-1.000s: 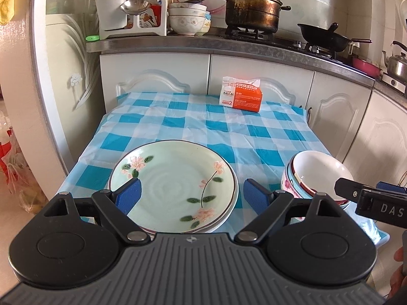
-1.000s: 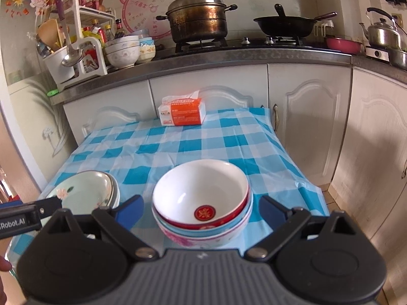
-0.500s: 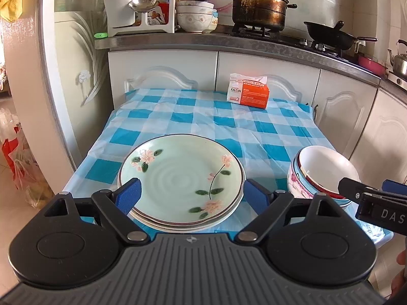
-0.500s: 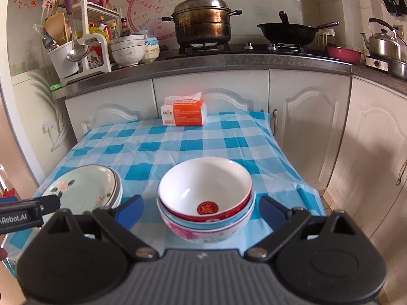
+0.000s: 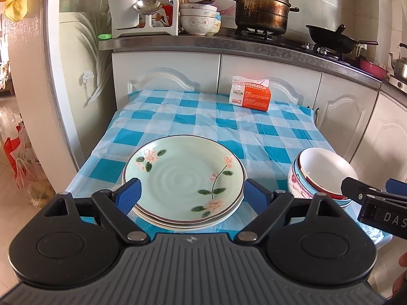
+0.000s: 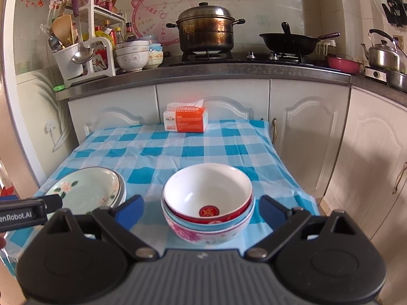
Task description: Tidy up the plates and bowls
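On the checked tablecloth [image 5: 203, 117], plate stack [image 5: 184, 178] sits left of the bowl stack [image 6: 207, 203], w/ tissue pack [image 6: 187, 120] well behind. Left gripper [image 5: 189, 194] spread wide around plates' near rim, holding nothing; right gripper [image 6: 201, 209] likewise agape either side of bowls.

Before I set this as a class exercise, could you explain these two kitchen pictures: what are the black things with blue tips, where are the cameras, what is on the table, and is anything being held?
There is no robot. A person holds a two-finger gripper in each hand, and each carries a wide-angle camera looking forward along its fingers.

One picture is from the left gripper, the other from the right gripper. The blue tips are the finger pads.

On the checked tablecloth lie a stack of flowered plates, a stack of nested bowls and an orange tissue pack.

Nothing is held. Both grippers are open: the left faces the plates, the right the bowls.
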`<control>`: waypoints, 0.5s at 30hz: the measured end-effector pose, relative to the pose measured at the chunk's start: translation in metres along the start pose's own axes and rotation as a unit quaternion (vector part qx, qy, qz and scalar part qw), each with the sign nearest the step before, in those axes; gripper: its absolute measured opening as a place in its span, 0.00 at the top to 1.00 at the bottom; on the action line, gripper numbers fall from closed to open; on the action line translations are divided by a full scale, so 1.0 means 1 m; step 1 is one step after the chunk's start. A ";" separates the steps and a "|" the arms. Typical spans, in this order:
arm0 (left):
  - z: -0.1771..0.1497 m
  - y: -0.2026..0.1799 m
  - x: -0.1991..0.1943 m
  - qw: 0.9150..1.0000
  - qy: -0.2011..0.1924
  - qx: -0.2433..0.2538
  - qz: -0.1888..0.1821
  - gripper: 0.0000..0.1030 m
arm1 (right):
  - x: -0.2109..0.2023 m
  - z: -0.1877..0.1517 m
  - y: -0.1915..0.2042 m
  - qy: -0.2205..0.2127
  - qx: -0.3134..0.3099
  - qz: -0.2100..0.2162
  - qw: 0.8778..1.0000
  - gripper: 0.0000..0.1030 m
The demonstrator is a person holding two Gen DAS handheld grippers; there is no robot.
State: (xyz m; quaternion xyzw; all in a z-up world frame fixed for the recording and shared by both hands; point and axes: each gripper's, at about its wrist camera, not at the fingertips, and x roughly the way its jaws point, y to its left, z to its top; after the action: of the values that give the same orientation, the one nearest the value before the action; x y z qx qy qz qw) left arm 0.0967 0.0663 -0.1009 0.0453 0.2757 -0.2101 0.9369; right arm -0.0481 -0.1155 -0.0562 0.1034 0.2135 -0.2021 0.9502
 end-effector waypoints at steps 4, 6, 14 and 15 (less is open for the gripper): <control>0.000 0.000 -0.001 1.000 -0.003 -0.001 -0.002 0.00 | -0.003 0.000 0.001 -0.006 -0.002 0.003 1.000 0.06; -0.001 -0.001 -0.002 1.000 -0.006 -0.002 -0.001 0.00 | -0.004 0.000 0.000 -0.009 0.000 0.003 1.000 0.06; -0.003 -0.003 -0.002 1.000 -0.013 0.004 0.008 0.00 | -0.007 -0.001 0.001 -0.012 -0.001 0.009 1.000 0.06; -0.003 -0.003 -0.002 1.000 -0.013 0.004 0.008 0.00 | -0.007 -0.001 0.001 -0.012 0.000 0.009 1.000 0.06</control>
State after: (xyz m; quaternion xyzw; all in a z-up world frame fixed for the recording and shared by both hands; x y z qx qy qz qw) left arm 0.0920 0.0651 -0.1022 0.0491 0.2621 -0.2042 0.9419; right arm -0.0540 -0.1123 -0.0540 0.1026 0.2013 -0.1945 0.9545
